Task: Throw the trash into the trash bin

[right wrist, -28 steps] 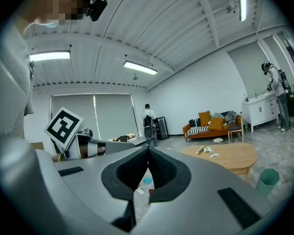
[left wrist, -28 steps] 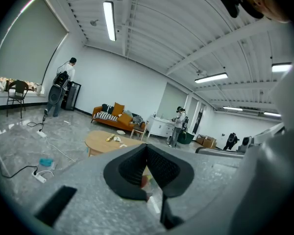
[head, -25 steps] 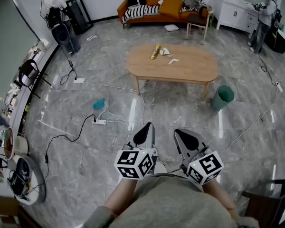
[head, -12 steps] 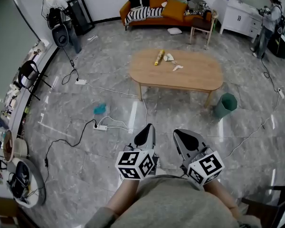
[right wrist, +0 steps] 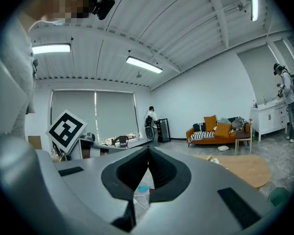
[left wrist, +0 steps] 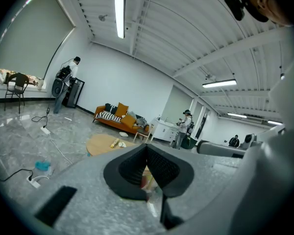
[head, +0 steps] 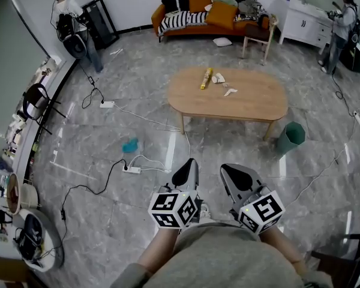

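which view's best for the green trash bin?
Head view: the trash bin stands whole on the floor by the table's right end. Right gripper view catches only a green bit at lower right. Left gripper view doesn't show it.

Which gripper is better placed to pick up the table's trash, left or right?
Right, marginally. The left gripper and right gripper are both shut, empty and far from the table; the green bin stands on the right.
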Demonstrator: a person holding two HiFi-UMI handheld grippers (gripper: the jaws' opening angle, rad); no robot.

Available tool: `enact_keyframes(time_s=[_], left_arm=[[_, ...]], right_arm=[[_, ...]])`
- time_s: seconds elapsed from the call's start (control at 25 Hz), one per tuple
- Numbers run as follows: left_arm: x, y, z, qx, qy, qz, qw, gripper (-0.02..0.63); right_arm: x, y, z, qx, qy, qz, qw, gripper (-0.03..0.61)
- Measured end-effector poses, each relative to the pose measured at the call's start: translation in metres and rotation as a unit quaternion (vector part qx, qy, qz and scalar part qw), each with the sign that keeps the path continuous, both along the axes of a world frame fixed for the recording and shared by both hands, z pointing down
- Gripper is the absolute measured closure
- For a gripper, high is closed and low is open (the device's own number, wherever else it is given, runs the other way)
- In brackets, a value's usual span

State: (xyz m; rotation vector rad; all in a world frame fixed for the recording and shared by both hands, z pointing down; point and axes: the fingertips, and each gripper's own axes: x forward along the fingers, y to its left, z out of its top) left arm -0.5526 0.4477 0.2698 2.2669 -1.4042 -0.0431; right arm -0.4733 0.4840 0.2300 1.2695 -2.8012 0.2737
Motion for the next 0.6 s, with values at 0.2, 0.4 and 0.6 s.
enact_keyframes(time_s=[0.2,0.4,0.6], left_arm=[[-0.016,-0.022,0.001,0.0,0.002,0.006,1.0,0.617],[-0.03,-0.044,0.002,0.001,0.002,0.01,0.9999,0.617],[-0.045,-0.061,0.005,0.0,0.0,0.016,0.9999,0.617]], right_arm=[[-0.016,-0.021,0.002,0.001,0.0,0.007,1.0,0.571],[-0.028,-0.044,0.003,0.003,0.0,0.016,1.0,0.571],[-0.04,-0.064,0.004,0.006,-0.002,0.025,1.0,0.571]])
